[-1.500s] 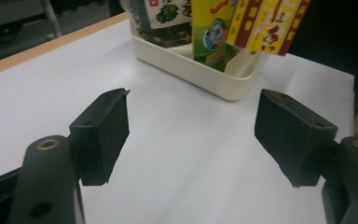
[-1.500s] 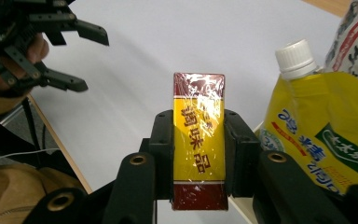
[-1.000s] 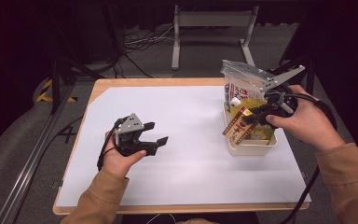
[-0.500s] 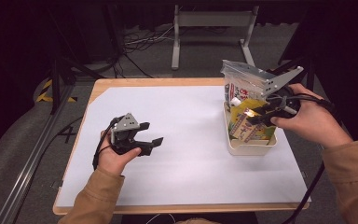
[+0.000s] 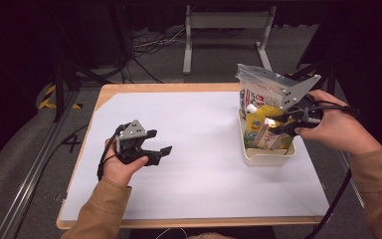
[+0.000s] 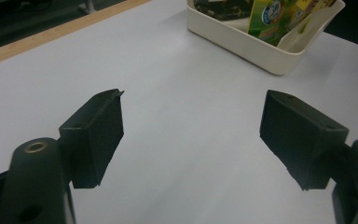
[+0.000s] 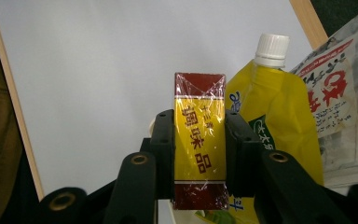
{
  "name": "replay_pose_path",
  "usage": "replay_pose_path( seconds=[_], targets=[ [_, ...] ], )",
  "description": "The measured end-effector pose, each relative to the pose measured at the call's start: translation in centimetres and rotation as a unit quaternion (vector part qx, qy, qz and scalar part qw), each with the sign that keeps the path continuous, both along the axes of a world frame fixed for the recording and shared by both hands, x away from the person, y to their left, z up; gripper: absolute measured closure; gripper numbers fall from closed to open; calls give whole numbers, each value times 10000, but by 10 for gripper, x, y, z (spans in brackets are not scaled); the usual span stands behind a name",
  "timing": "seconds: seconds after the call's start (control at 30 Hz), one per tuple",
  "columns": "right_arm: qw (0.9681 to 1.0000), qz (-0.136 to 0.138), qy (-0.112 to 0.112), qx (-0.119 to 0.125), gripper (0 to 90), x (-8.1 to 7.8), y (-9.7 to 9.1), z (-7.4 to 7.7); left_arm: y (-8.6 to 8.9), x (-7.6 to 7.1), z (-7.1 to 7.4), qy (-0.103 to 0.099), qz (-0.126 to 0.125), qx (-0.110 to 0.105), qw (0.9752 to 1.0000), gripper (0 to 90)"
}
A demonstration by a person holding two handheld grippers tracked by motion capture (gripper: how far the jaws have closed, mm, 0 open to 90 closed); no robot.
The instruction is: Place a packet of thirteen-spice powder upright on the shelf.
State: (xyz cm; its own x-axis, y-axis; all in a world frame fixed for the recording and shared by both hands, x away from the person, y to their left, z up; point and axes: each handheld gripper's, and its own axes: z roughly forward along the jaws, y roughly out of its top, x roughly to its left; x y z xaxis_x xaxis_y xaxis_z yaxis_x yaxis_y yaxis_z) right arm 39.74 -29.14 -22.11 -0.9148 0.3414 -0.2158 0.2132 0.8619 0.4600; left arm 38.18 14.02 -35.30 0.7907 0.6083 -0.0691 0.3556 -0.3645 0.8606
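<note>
Right hand-held gripper (image 7: pixel 199 154) clamps the yellow box (image 7: pixel 199 140) over the tray (image 5: pixel 268 158).

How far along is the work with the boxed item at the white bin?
Done: the right tongs are clamped on the yellow-and-red box, at the white bin beside the yellow pouch. In hand: that box. The left tongs, which have just been opening, hold nothing. Whether the box goes in or out is unclear.
</note>
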Motion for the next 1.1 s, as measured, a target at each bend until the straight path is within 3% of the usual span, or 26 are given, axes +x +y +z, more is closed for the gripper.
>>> replay_pose_path(
  seconds=[0.23, 1.1],
  targets=[
    [9995, 277, -38, -154, 690, 3, -3, -2, -1, -1, 0, 32, 12, -32, 10000, 197],
    [9973, 698, 179, -166, 689, 14, -10, -25, 0, -2, 0, 9, 54, -9, 10000, 187]
  ],
)
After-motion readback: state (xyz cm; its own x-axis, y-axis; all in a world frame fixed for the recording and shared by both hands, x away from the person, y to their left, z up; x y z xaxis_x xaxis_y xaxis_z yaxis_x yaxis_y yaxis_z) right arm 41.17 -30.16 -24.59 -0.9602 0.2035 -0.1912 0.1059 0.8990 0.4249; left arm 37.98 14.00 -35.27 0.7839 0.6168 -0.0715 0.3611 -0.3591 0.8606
